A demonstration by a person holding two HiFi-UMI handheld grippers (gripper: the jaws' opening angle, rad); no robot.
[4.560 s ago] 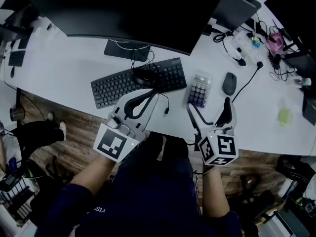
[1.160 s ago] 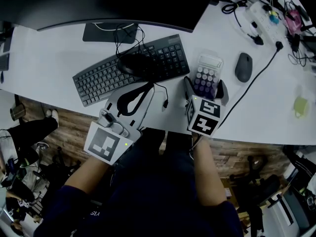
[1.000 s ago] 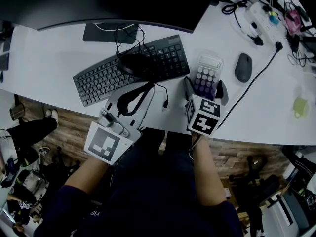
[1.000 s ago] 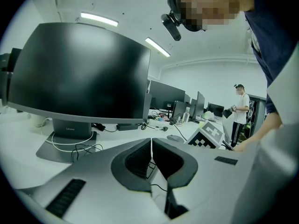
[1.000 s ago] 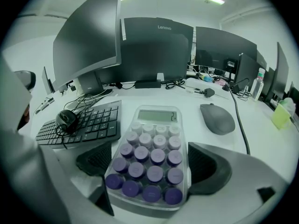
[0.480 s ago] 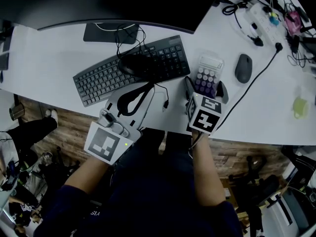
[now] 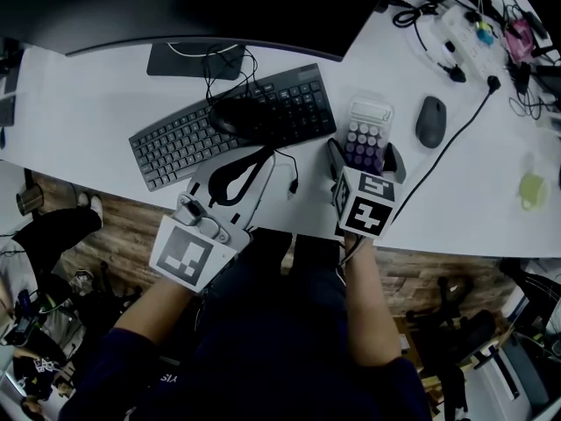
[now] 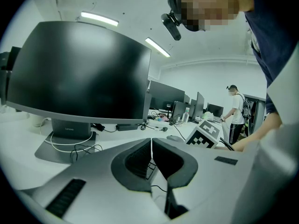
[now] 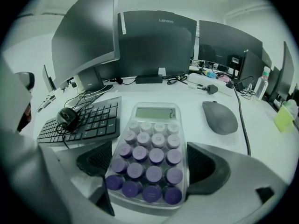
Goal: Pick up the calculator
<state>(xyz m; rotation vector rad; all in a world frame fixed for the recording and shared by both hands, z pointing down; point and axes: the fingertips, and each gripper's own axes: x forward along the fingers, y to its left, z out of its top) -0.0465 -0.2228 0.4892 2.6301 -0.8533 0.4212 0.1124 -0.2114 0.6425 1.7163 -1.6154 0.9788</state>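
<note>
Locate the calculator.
In the head view the calculator lies on the desk right of centre, between keyboard and grey mouse, flanked by the jaws of the right gripper.

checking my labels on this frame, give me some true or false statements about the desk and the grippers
1. The calculator lies between the right gripper's jaws. True.
2. The left gripper is open. False: its jaws are together, with nothing between them.
3. A grey mouse lies to the right of the calculator. True.
4. The keyboard lies to the right of the calculator. False: it lies to its left.
</note>
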